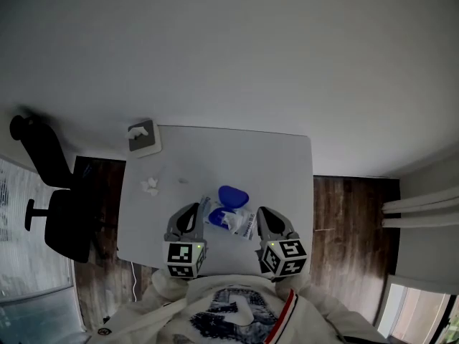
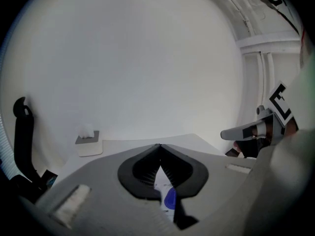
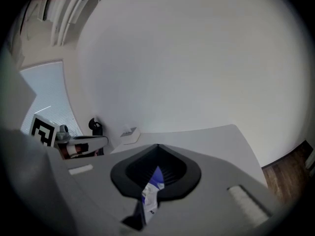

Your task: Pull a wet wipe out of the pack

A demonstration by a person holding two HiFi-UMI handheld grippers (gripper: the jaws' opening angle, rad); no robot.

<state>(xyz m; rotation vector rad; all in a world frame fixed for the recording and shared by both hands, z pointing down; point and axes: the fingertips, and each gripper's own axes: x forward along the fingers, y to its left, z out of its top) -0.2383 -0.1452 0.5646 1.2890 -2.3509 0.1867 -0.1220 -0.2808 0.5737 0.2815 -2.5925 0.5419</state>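
The wet wipe pack (image 1: 231, 219) lies near the front edge of the white table (image 1: 287, 170), with its blue lid (image 1: 233, 196) flipped open. My left gripper (image 1: 201, 208) is at the pack's left end and my right gripper (image 1: 258, 215) at its right end. In the left gripper view the jaws meet at their tips, with the pack's end (image 2: 168, 198) between the ribbed pads. The right gripper (image 3: 157, 149) is shut the same way, with a crumpled white and blue corner of the pack (image 3: 150, 191) between its pads.
A grey holder with white tissue (image 1: 143, 136) stands at the table's far left corner, and a crumpled white wipe (image 1: 150, 185) lies on the left side. A black chair (image 1: 61, 213) stands left of the table, on dark wooden floor (image 1: 351, 213).
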